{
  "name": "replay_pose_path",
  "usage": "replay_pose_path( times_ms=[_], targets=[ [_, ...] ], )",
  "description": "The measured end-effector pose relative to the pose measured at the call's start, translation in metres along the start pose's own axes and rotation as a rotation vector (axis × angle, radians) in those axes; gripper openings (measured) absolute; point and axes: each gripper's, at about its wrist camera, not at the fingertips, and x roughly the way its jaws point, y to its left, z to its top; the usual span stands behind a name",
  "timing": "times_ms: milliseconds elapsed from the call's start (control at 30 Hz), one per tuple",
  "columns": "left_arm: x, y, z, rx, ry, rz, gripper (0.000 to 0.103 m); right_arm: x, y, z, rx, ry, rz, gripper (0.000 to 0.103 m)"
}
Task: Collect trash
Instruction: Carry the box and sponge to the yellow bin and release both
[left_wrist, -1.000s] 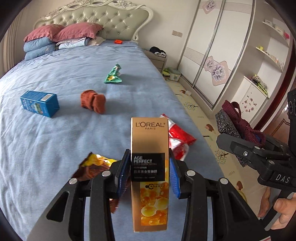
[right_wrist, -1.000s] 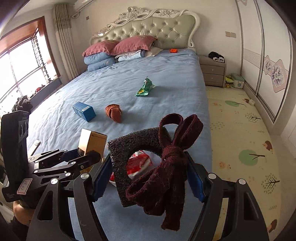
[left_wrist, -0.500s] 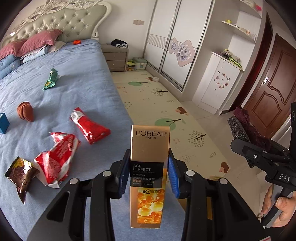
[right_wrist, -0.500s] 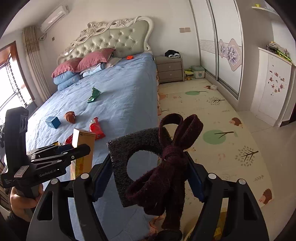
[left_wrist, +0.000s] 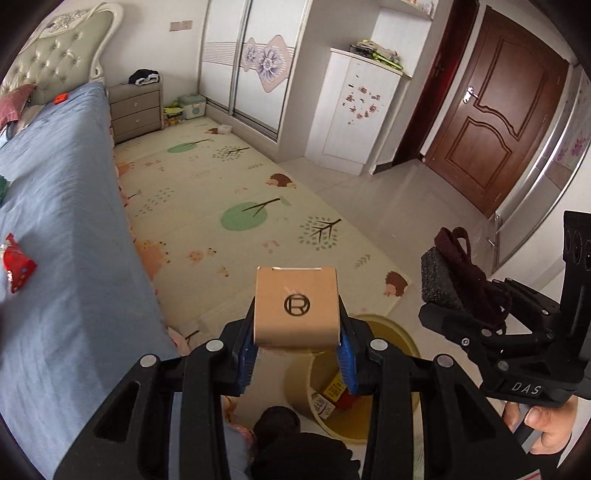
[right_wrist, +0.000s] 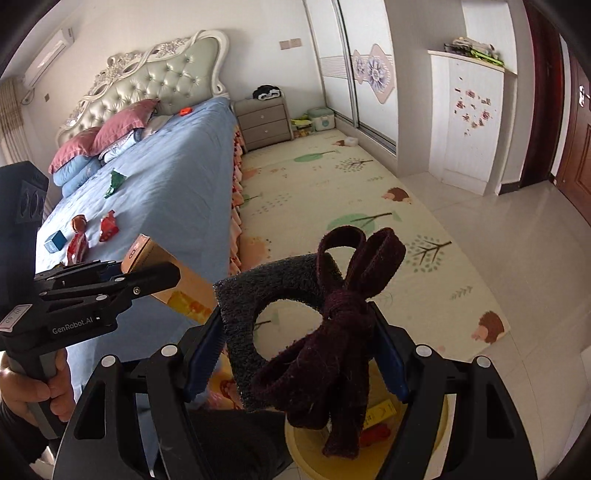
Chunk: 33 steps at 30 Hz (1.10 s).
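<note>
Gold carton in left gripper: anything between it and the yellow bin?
Nothing visible. The gold carton, clamped in the left gripper, hangs over the open yellow bin, which holds only some wrappers.

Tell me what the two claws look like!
Both claws are chunky black plastic with silver round bolts and blue ridged pads inside the fingers. The left claw says "GenRobot.AI" in white on its side. The right claw says "DAS". A bare hand grips the right claw's handle.
</note>
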Motion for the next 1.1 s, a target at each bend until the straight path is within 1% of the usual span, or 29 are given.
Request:
replay_pose_path(
  times_ms=[167,300,433,533,633,700,733,767,800,833,867,900,1100],
  targets=[
    [0.041,-0.051,-0.017,0.057,0.078,-0.048,0.037,-0.001,-0.045,-0.041,0.073,0.05,-0.037,0.071],
    [0.074,-0.08,-0.038,0.094,0.152,-0.055,0.037,0.009,-0.073,-0.072,0.122,0.099,-0.053,0.071],
    [0.105,-0.093,-0.055,0.119,0.22,-0.04,0.037,0.021,-0.089,-0.097,0.143,0.148,-0.072,0.071],
    [0.12,-0.095,-0.065,0.128,0.259,-0.032,0.037,0.031,-0.098,-0.112,0.16,0.179,-0.076,0.071],
    [0.131,-0.098,-0.071,0.142,0.282,-0.029,0.037,0.039,-0.104,-0.12,0.17,0.203,-0.075,0.071],
    [0.138,-0.101,-0.073,0.16,0.302,-0.042,0.038,0.043,-0.106,-0.122,0.167,0.207,-0.08,0.073],
    [0.141,-0.102,-0.073,0.172,0.313,-0.04,0.045,0.045,-0.107,-0.122,0.164,0.211,-0.082,0.078],
    [0.142,-0.103,-0.073,0.181,0.313,-0.023,0.074,0.05,-0.108,-0.123,0.156,0.234,-0.089,0.085],
    [0.142,-0.104,-0.073,0.192,0.305,0.01,0.089,0.053,-0.11,-0.124,0.151,0.251,-0.11,0.088],
    [0.139,-0.103,-0.073,0.2,0.283,0.05,0.097,0.054,-0.112,-0.125,0.151,0.253,-0.128,0.089],
    [0.136,-0.102,-0.072,0.206,0.27,0.077,0.097,0.055,-0.114,-0.126,0.159,0.257,-0.129,0.089],
    [0.135,-0.101,-0.071,0.207,0.27,0.085,0.097,0.056,-0.117,-0.127,0.17,0.264,-0.127,0.089],
    [0.123,-0.09,-0.064,0.168,0.262,0.068,0.097,0.048,-0.117,-0.129,0.194,0.247,-0.12,0.089]
  ],
)
